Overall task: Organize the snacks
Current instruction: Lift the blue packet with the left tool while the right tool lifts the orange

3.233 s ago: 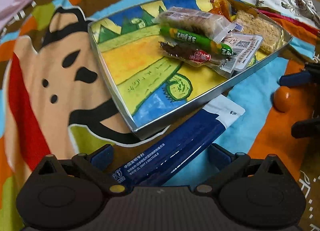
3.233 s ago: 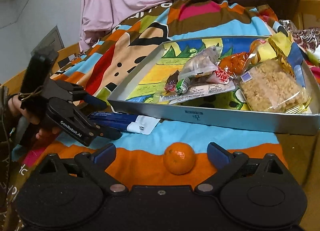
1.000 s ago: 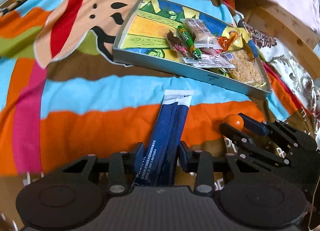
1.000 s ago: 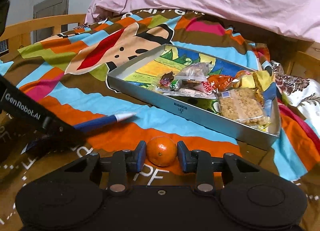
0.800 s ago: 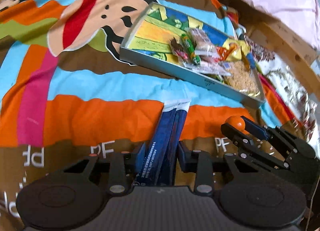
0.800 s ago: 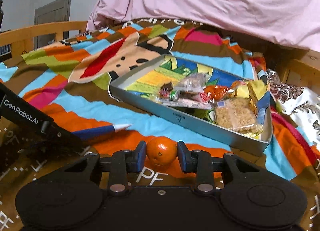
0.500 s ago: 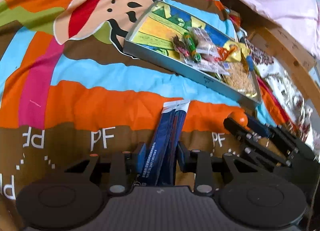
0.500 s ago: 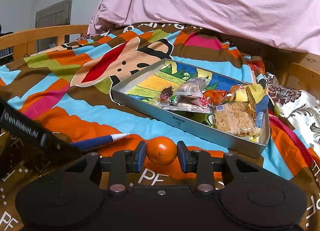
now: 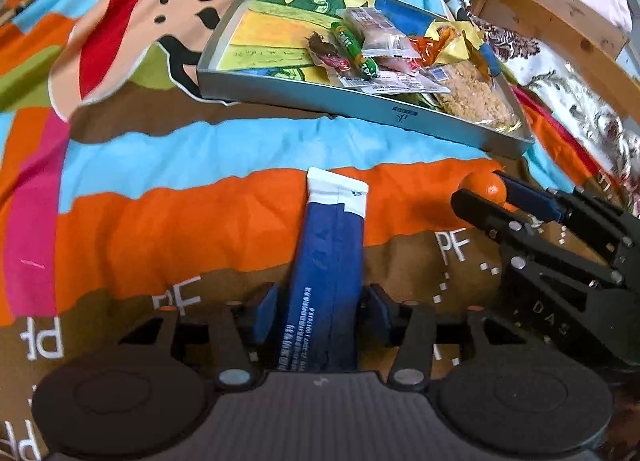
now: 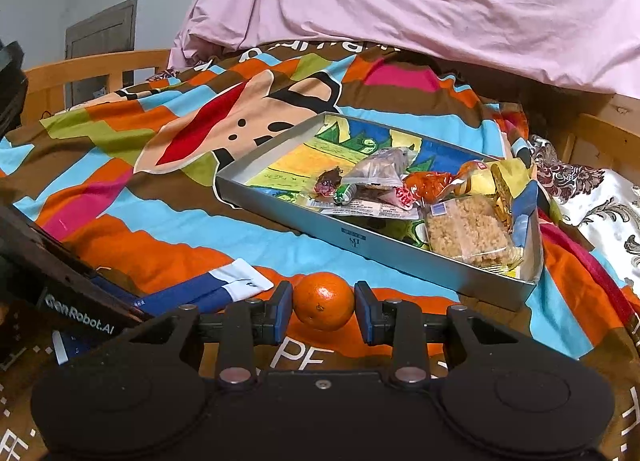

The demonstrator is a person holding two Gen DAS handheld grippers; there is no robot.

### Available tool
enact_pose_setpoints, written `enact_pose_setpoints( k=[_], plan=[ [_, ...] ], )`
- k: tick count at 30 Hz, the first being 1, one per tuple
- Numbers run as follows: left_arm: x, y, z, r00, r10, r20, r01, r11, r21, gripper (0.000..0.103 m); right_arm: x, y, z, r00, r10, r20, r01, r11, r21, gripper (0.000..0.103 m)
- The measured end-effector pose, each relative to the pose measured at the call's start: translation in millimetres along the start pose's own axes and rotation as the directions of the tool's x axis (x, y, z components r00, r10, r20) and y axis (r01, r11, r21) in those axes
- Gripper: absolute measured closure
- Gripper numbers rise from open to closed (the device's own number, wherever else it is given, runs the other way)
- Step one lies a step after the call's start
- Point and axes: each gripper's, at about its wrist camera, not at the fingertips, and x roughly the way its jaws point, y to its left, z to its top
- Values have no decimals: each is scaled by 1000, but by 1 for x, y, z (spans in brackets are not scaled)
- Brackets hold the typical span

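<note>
Tangerine (image 10: 324, 301) pinched in right gripper (image 10: 323, 311).
Left gripper (image 9: 322, 313) jaws just widened, spread around the blue packet (image 9: 326, 281).

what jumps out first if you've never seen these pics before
The bright cartoon bedspread fills both views, and on it sits a grey tray with a painted floor, its snack packets crowded toward the right end. In front of the tray, the right claw is shut on a small orange. Beside it, a long blue packet lies between the left claw pads, which have just been opening.
</note>
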Motion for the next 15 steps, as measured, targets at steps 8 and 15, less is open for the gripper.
enact_pose_setpoints(
  k=[8, 15],
  plan=[
    [-14, -25, -12, 991, 98, 91, -113, 978, 173, 67, -4, -3, 3, 1000, -4, 22, 4, 1000, 13, 68],
    [-37, -27, -10, 962, 79, 262, -112, 987, 115, 67, -17, -12, 13, 993, -29, 115, 21, 998, 67, 68]
  ],
)
